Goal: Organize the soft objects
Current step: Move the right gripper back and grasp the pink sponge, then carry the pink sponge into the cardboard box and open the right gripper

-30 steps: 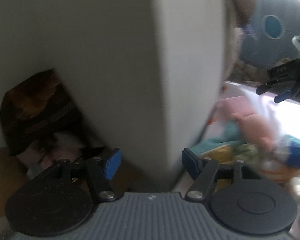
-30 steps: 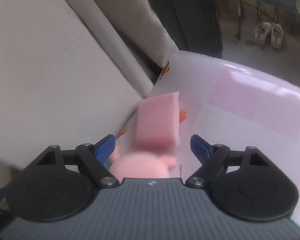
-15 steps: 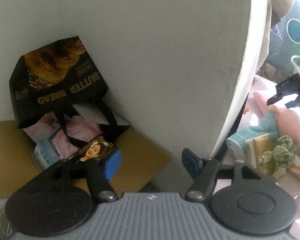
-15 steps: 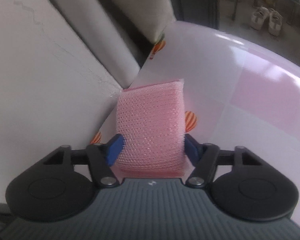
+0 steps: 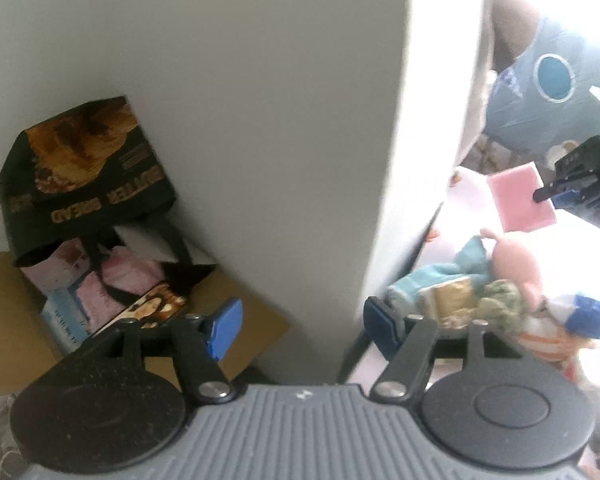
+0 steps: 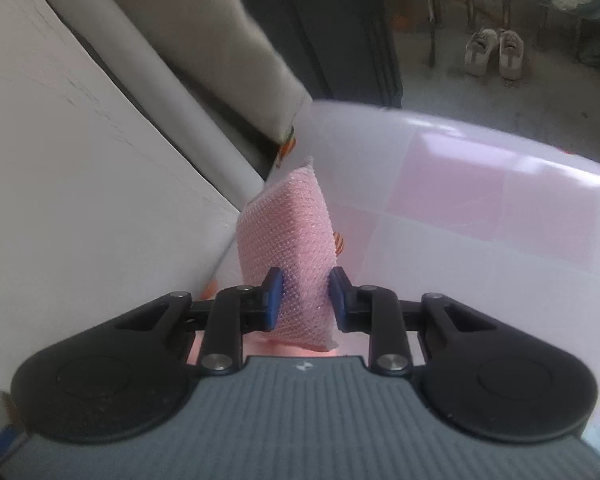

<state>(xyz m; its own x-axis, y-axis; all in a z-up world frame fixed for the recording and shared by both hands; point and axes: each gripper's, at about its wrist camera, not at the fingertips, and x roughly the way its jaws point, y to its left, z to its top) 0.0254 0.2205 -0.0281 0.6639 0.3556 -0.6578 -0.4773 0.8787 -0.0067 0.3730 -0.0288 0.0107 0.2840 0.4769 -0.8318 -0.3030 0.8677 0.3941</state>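
Observation:
My right gripper (image 6: 305,297) is shut on a pink mesh sponge (image 6: 290,248) and holds it lifted above the pink-checked table (image 6: 480,216). In the left wrist view the same sponge (image 5: 522,196) hangs from the right gripper (image 5: 548,196) at the far right. Below it lies a pile of soft things: a pink plush toy (image 5: 514,270), a teal towel (image 5: 440,280), a green cloth (image 5: 500,300) and a blue-and-white plush (image 5: 580,316). My left gripper (image 5: 300,320) is open and empty, facing a white wall corner (image 5: 300,120).
A black "Butter Bread" bag (image 5: 80,168) with packets sits on a cardboard sheet (image 5: 4,300) at the left. The white wall (image 6: 80,184) borders the table's left edge. A pair of shoes (image 6: 494,54) stands on the floor beyond.
My right gripper has closed on the pink sponge and raised it off the table. My left gripper has shifted slightly and stays open.

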